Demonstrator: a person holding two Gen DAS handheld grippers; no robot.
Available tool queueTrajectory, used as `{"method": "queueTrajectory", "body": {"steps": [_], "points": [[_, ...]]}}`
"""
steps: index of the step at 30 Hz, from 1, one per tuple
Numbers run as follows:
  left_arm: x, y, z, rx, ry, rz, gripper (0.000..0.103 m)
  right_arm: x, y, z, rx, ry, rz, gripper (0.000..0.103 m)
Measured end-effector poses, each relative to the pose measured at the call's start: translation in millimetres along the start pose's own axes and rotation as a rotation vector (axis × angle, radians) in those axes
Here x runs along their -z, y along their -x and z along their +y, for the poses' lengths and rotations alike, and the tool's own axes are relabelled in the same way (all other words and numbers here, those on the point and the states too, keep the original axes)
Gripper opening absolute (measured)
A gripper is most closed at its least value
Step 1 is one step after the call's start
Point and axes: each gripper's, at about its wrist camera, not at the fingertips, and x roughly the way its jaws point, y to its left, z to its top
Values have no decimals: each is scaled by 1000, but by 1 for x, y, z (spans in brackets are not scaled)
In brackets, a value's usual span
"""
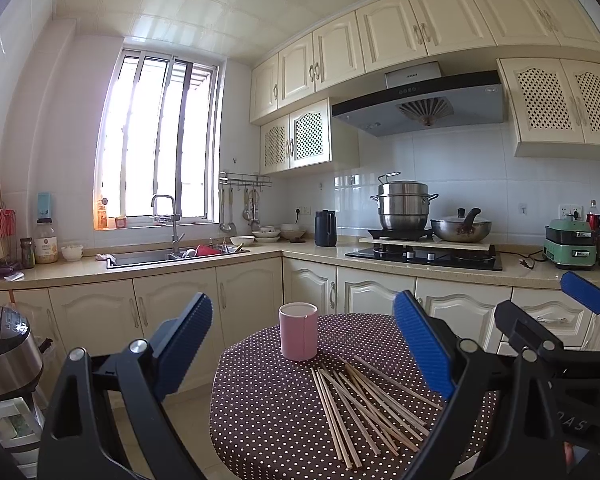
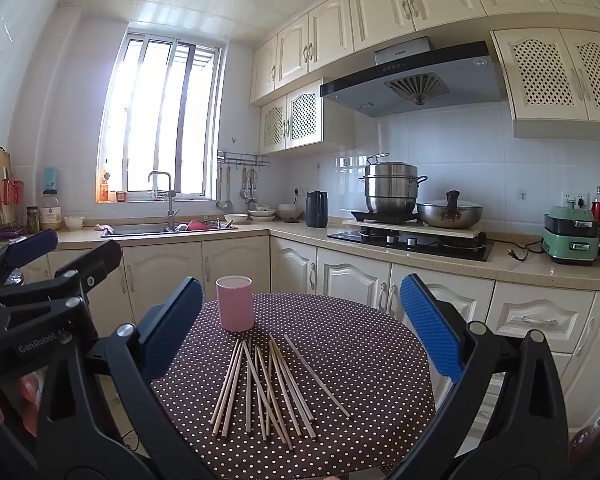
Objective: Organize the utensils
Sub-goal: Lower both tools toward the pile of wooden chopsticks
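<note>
Several wooden chopsticks (image 1: 364, 404) lie loose in a fan on a round table with a brown polka-dot cloth (image 1: 268, 412). A pink cup (image 1: 298, 331) stands upright just behind them. My left gripper (image 1: 304, 348) is open and empty, held above the table's near edge. In the right wrist view the chopsticks (image 2: 268, 388) lie in front of the pink cup (image 2: 235, 303) on the cloth (image 2: 360, 360). My right gripper (image 2: 300, 328) is open and empty above them. Each gripper shows at the other view's edge.
Cream kitchen cabinets (image 1: 172, 308) stand behind the table. The counter holds a sink (image 1: 172, 256), a black jug (image 1: 325, 228), a stove with a steel pot (image 1: 404, 204) and a pan (image 1: 460, 228). A rice cooker (image 1: 8, 352) stands at the left.
</note>
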Motion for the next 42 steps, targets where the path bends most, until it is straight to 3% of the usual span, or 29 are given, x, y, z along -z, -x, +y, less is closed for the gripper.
{"method": "queueTrajectory", "body": {"steps": [7,17,27,32,37,42], "points": [[9,-16,-1,-8,-8,35,91,8,-16,0,-19,15,22,97],[36,-68,-2,-9,-52,153,91,34,-83,-10,-105,-52,226,97],[96,-166,18,40,-28,520,91,78,-152,-35,-37,31,416,97],[127,-211,21,114,9,688,90,94,-180,-43,-24,74,486,97],[154,-245,6,115,-53,802,90,106,-201,-52,-32,69,537,97],[173,-264,0,65,-99,844,90,118,-214,-56,-35,74,574,97]]}}
